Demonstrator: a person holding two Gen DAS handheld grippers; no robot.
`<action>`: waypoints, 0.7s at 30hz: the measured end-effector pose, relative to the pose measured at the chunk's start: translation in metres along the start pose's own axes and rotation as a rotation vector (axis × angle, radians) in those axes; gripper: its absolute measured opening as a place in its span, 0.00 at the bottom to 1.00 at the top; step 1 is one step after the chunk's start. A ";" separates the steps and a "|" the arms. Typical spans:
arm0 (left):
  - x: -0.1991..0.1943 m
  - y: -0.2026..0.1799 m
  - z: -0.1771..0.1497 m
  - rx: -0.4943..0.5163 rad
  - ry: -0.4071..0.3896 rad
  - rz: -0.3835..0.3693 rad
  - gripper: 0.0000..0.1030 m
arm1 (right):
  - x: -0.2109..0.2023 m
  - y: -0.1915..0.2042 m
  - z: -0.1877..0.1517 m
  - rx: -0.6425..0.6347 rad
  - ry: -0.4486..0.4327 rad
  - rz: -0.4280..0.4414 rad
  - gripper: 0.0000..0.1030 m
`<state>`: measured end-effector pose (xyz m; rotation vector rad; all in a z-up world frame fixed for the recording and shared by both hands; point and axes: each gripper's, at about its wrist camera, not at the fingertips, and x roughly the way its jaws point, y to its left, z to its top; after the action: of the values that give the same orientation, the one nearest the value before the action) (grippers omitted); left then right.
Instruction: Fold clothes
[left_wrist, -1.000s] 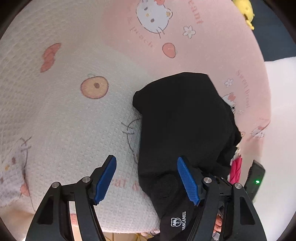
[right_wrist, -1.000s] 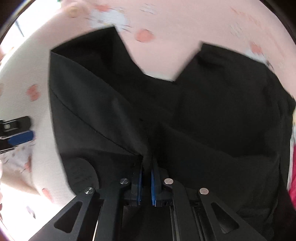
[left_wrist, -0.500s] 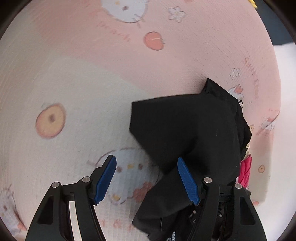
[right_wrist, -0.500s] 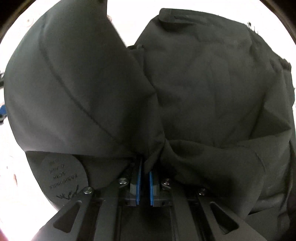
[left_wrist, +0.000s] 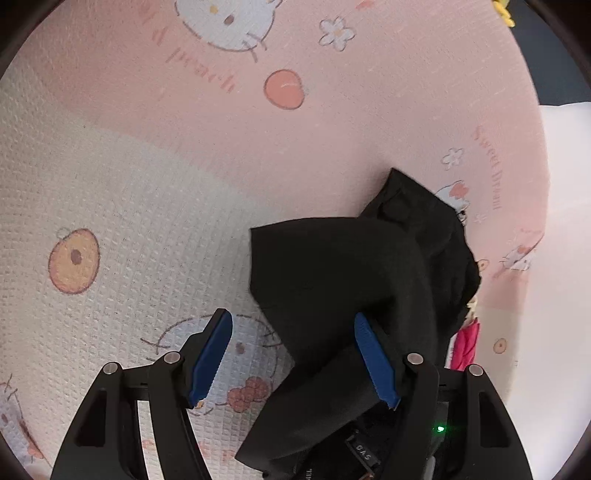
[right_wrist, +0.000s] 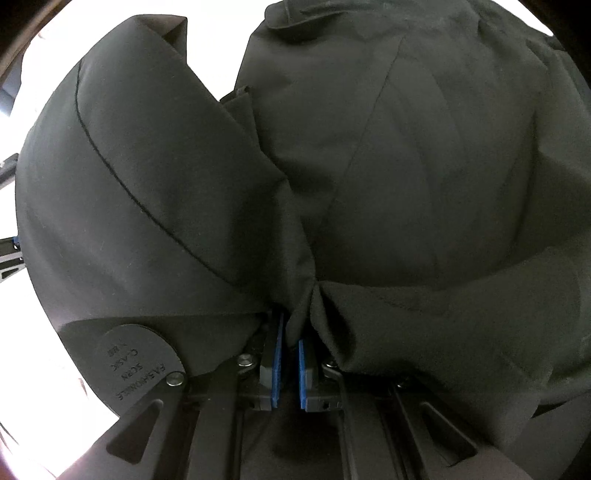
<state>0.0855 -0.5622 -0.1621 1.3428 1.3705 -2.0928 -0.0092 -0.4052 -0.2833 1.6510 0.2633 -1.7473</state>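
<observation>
Right gripper pinches a bunch of the black garment, which lies heaped on the pink blanket; left gripper spread, empty. We should keep the fabric taut, edges aligned.

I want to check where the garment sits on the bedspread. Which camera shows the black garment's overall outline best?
The left wrist view: the black garment lies bunched on the pink cartoon-print bedspread, edges visible. The right wrist view is filled by it up close, pinched in the right gripper, outline cut off.
</observation>
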 end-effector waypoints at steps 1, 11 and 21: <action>-0.001 0.000 0.001 -0.009 0.000 -0.006 0.65 | -0.001 -0.001 0.000 -0.001 -0.001 0.010 0.01; -0.004 -0.002 0.008 -0.087 0.013 -0.125 0.65 | -0.015 -0.006 -0.006 0.011 0.002 0.080 0.02; -0.005 0.014 0.018 -0.173 0.006 -0.124 0.65 | -0.089 0.023 0.001 -0.050 -0.029 0.028 0.57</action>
<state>0.0877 -0.5857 -0.1637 1.2236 1.6342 -1.9937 -0.0018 -0.3921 -0.1927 1.5850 0.2673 -1.7292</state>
